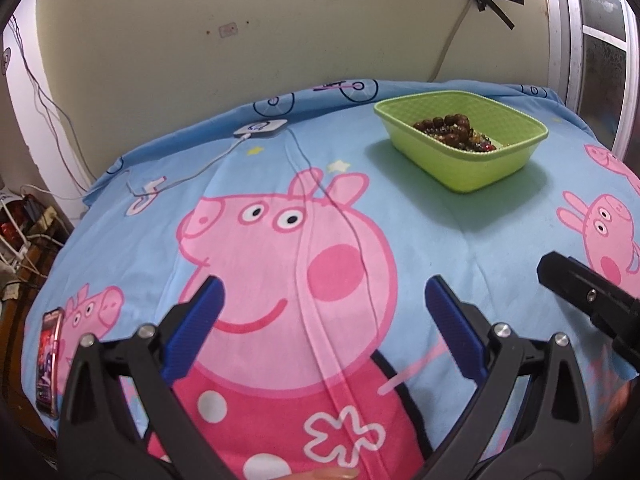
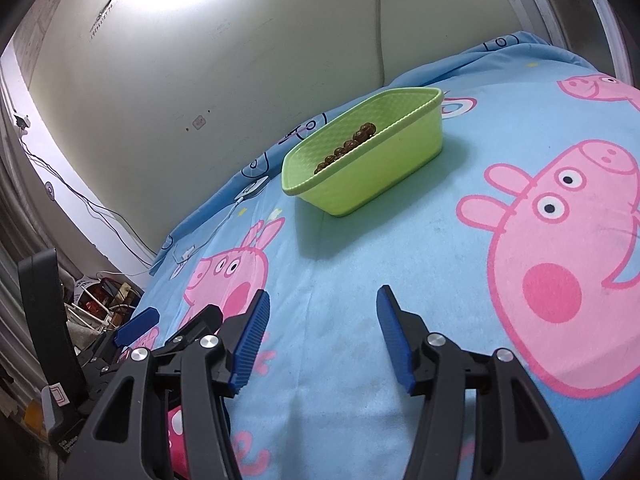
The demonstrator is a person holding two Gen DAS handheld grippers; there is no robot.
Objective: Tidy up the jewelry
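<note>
Near the far edge of the blue cartoon blanket (image 1: 460, 240), one green basket (image 1: 460, 140) is sitting with dark beaded jewelry (image 1: 448, 126) piled inside. Before the basket, bare blanket is lying wide, where the left gripper (image 1: 320, 316) and right gripper (image 2: 322, 328) are hovering, jaws spread, holding nothing.

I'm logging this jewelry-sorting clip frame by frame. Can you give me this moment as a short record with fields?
surface: blue cartoon-pig blanket
container: green basket, far side of the blanket
contents: brown bead bracelets piled inside
left gripper: open, nothing between its fingers, over the blanket
right gripper: open, nothing between its fingers, pointing toward the basket
other items: white charging pad with cable; phone at the blanket's left edge
</note>
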